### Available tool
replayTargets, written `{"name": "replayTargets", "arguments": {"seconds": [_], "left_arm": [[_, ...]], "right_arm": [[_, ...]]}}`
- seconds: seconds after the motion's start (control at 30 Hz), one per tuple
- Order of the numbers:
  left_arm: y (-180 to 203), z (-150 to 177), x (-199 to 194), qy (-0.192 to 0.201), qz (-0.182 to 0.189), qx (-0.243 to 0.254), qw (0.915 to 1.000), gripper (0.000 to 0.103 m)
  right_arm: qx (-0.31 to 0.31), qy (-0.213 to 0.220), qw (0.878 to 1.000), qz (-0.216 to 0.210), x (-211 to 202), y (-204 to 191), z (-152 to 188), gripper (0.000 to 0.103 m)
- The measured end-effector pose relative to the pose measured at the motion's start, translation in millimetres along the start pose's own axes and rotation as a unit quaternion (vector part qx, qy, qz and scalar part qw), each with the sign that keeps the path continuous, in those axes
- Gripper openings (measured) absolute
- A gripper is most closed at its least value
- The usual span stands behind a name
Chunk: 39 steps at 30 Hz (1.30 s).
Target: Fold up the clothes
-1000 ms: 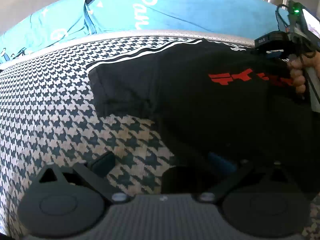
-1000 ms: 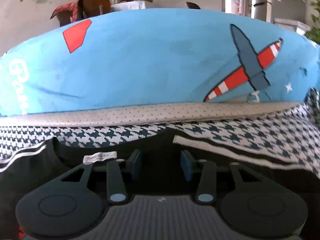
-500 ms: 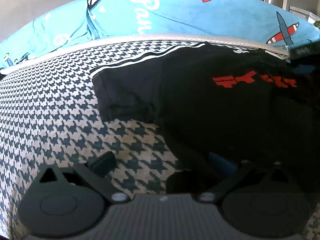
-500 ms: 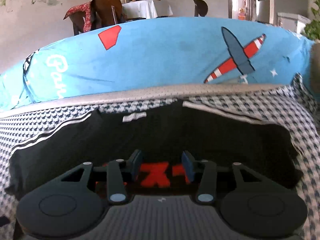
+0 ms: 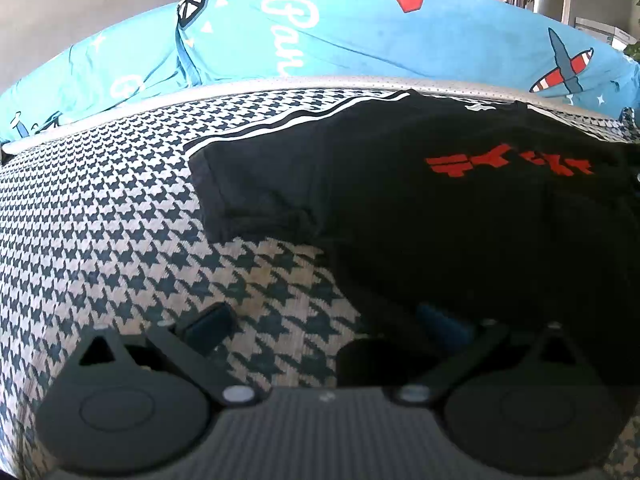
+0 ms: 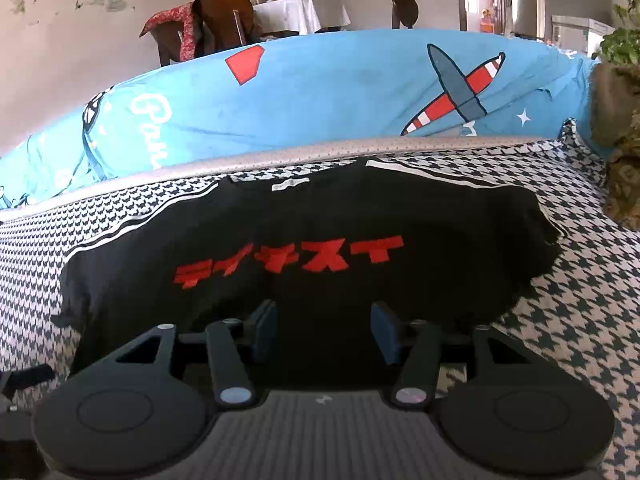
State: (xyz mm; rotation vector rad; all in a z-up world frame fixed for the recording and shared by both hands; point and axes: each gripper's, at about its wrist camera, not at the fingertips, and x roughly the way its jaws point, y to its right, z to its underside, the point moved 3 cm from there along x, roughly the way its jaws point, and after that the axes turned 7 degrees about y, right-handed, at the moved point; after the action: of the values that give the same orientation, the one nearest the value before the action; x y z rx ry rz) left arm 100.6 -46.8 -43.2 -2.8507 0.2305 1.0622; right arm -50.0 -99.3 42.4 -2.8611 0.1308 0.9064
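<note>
black t-shirt (image 6: 320,240) is lying spread on the houndstooth cover (image 5: 100,220) of what looks like a bed, red lettering (image 6: 288,260) facing up, collar label toward the blue airplane-print bedding (image 6: 340,92). both short sleeves are lying out to the sides; the one seen in the left wrist view (image 5: 256,196) is puckering a little at its lower edge. no fold line is showing.

left gripper (image 5: 324,324) is sitting low at the shirt's near left side, jaws released; one finger is over bare cover, the other over dark fabric, and i cannot tell whether it is touching cloth. right gripper (image 6: 324,332) is hovering over the shirt's lower middle, jaws parted, nothing between them.

judgement: the shirt is laid out flat, which fits a garment readied for folding or one opened out again; the pictures are not settling which. any fold here would be calling for each gripper to be pinching an edge cleanly, taking both layers, not the cover beneath.
</note>
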Motion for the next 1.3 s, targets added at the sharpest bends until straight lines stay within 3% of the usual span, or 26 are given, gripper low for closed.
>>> {"name": "replayTargets", "arguments": {"seconds": [0.5, 0.9, 1.3], "left_arm": [[-3.0, 6.9, -20.7, 0.006, -0.005, 0.003, 1.0000, 0.103], [-6.3, 14.6, -54.6, 0.025, -0.007, 0.010, 0.9996, 0.103], [-3.6, 31.4, -96.9, 0.036, 0.032, 0.007, 0.9988, 0.103]], "right_arm": [[0.035, 0.010, 0.999, 0.013, -38.7, 6.4, 25.6, 0.053], [0.081, -0.003, 0.996, 0.030, -71.2, 33.1, 53.1, 0.054], [0.095, -0.030, 0.995, -0.029, -79.1, 19.7, 76.4, 0.054]]}}
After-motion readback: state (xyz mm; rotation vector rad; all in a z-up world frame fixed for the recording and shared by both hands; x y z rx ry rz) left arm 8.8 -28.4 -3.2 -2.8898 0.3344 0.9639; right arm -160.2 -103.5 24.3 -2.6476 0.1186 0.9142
